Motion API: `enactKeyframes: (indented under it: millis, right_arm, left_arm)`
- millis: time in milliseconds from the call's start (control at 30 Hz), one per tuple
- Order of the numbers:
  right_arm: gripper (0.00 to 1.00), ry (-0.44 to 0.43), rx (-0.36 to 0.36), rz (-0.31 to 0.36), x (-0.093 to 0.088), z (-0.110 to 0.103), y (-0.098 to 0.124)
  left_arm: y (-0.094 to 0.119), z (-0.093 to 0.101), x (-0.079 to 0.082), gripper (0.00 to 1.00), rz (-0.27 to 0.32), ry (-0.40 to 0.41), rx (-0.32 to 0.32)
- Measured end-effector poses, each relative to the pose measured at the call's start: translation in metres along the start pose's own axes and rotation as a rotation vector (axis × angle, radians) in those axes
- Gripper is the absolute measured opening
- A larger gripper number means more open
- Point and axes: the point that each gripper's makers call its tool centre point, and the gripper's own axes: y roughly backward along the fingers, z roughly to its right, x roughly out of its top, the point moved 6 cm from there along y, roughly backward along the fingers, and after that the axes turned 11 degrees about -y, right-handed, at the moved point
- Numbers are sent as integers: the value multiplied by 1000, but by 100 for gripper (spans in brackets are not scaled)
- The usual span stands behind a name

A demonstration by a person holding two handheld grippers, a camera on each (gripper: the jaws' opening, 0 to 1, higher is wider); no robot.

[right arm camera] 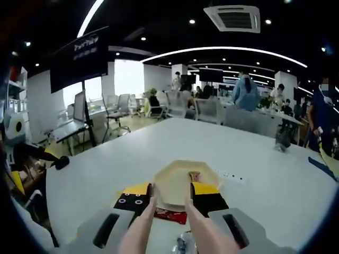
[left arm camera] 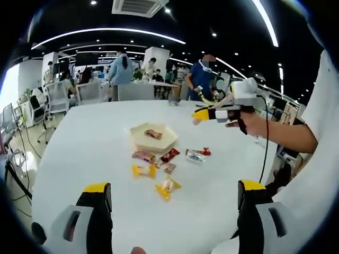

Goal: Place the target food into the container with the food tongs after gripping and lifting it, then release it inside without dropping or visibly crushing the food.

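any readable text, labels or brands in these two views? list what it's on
None legible.
Dark hanging sign: pale lettering, too blurred to read.
Snack wrappers on the white table: printing too small to read.
Wrapped snack in the beige container: no readable label.
Right gripper, holding tongs: no markings.

1. Your left gripper view: table (left arm camera: pixel 106 137) fills the middle, tray (left arm camera: pixel 153 138) at frame centre, one snack (left arm camera: pixel 153 134) in it.
2. Loose snack packets (left arm camera: pixel 159 169) lie on the table just below the tray.
3. Your right gripper (left arm camera: pixel 197 117) sits upper right of the tray.
4. Your right gripper view: tray (right arm camera: pixel 177 182) lower centre, tongs (right arm camera: pixel 170 198) over its near edge.
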Motion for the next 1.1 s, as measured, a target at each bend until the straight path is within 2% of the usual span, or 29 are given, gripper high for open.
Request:
enactKeyframes:
  millis: [67,100,167,267,367,467,500,567,667,733,900,967,1100]
  right_arm:
    - [28,-13,-15,-6,-8,0,4]
    - [28,-51,-13,-22,-14,-4,9]
    - [28,-54,-8,-3,-21,-6,12]
    - [28,-32,-23,-33,-34,-9,15]
    - [28,-42,-38,-22,-46,-11,27]
    - [28,-42,-67,-25,-55,-9,36]
    - [28,-71,-83,-25,-57,-8,41]
    - [28,-63,-98,-8,-61,-7,46]
    - [28,-69,-129,-40,-74,0,52]
    - [28,-75,-139,-35,-76,3,58]
    - [28,-96,-184,-39,-82,10,70]
    - [29,-94,-185,-33,-85,10,71]
    - [29,-65,-187,-65,-92,12,72]
  left_arm:
    - [-1,0,-3,99,-20,-4,-5]
    - [-1,1,-3,99,-36,-2,-14]
    - [-2,2,-1,99,-9,-14,-12]
    - [-6,2,-5,99,-12,10,-6]
    - [-14,10,-7,99,13,55,-39]
    - [-18,13,-7,99,-14,26,-55]
    - [-18,14,-4,99,-22,13,-62]
    - [-18,13,-1,99,7,-9,-59]
    - [-21,10,-3,99,-6,7,-45]
    - [-22,13,-2,99,20,26,-53]
    - [-26,18,-4,99,-23,6,-95]
    - [-27,18,-2,99,3,4,-96]
    - [-31,21,-4,99,10,36,-91]
